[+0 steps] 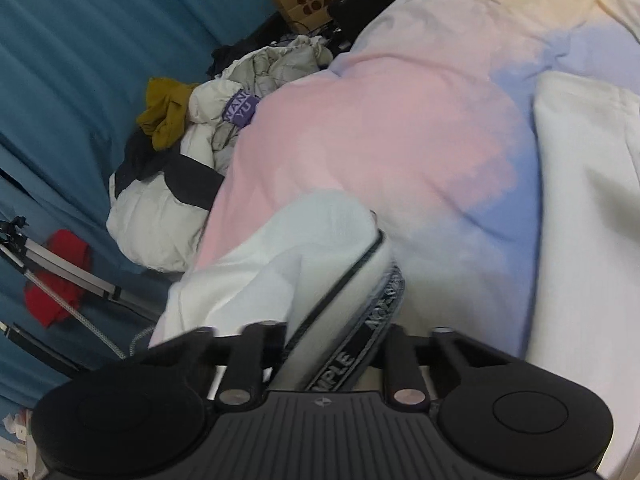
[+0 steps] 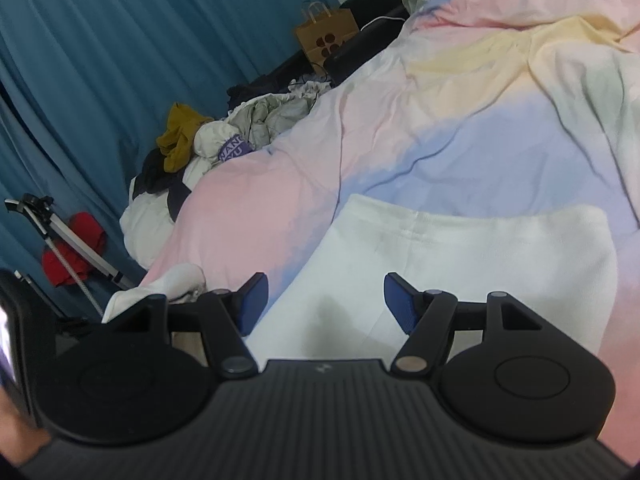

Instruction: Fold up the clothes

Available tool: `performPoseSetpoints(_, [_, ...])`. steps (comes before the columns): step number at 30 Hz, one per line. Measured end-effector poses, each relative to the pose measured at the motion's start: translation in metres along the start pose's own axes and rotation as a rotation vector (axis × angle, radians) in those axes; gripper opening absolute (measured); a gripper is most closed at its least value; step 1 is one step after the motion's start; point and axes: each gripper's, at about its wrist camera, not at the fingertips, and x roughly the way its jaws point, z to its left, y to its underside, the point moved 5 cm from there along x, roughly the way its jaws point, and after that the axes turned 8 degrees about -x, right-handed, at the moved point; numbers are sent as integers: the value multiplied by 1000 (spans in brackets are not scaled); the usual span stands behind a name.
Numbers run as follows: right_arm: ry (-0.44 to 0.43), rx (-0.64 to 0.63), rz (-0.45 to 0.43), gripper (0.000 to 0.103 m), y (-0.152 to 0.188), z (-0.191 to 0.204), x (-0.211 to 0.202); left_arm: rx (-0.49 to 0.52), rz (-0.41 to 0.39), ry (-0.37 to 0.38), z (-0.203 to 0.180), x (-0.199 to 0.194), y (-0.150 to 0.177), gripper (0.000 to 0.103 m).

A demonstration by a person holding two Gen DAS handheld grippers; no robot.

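A white garment (image 2: 460, 264) lies flat on the pastel pink, blue and yellow duvet (image 2: 500, 148). My right gripper (image 2: 326, 300) hovers just above its near edge, open, with nothing between its blue pads (image 2: 252, 300). In the left wrist view my left gripper (image 1: 332, 340) is shut on a bunched part of the white garment (image 1: 288, 256), which carries a black lettered band (image 1: 360, 344). The fabric hides the fingertips. More of the white cloth (image 1: 584, 200) lies to the right on the duvet (image 1: 380, 120).
A heap of clothes sits at the bed's left side: a white and black jacket (image 1: 160, 208), a mustard garment (image 1: 168, 112) and grey fabric (image 2: 272, 116). A brown paper bag (image 2: 326, 40), a tripod (image 2: 76, 240), a red cloth (image 2: 72, 256) and a blue curtain (image 2: 120, 60) stand beyond.
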Motion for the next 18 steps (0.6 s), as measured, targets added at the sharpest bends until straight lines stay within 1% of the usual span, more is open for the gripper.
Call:
performPoseSetpoints(2, [-2,4,-8,67,1,0,-3,-2,-22,-16,2,-7,-7,7])
performPoseSetpoints(4, [-4,9,-21,67,2,2,-9,-24,-98,-10,19,-36,-13,6])
performPoseSetpoints(10, [-53,-28,-25,67,6,25,-27,-90,-325,6,69,-127,-30,6])
performPoseSetpoints(12, [-63,-43,-48,67,3,32,-37,-112,-401,13,86,-157,-36,6])
performPoseSetpoints(14, [-63,-51,-66,67,0,36,-45,-160,-469,55,111,-180,-44,7])
performPoseSetpoints(15, [-67,-49,-70,67,-1,37,-47,-180,-503,77,122,-187,-50,7])
performPoseSetpoints(18, [-71,-35,-64,67,-2,35,-46,-218,-543,86,138,-179,-64,8])
